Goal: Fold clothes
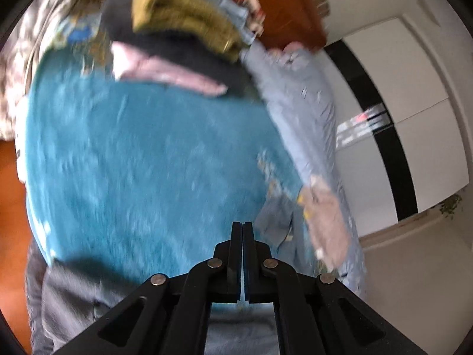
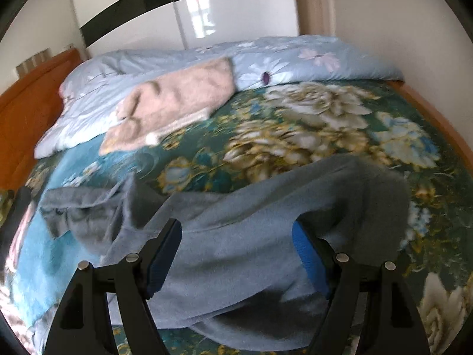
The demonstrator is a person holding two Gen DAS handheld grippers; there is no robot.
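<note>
A grey fleece garment (image 2: pixel 236 236) lies rumpled on the floral bedspread (image 2: pixel 310 136), its sleeve stretched to the left. My right gripper (image 2: pixel 236 230) is open just above it, fingers to either side of its middle. My left gripper (image 1: pixel 242 224) is shut and empty, hovering over a teal part of the bedspread (image 1: pixel 133 162); a grey garment edge (image 1: pixel 74 295) shows at the lower left. A stack of folded clothes (image 1: pixel 183 35), olive, black and pink, sits beyond it. The left wrist view is blurred.
A beige folded towel (image 2: pixel 177 103) rests against a light-blue floral quilt (image 2: pixel 266 56) at the head of the bed; both also show in the left wrist view (image 1: pixel 325 222). An orange wooden bed frame (image 2: pixel 29 103) borders the bed. White wardrobe doors (image 1: pixel 414 88) stand beyond.
</note>
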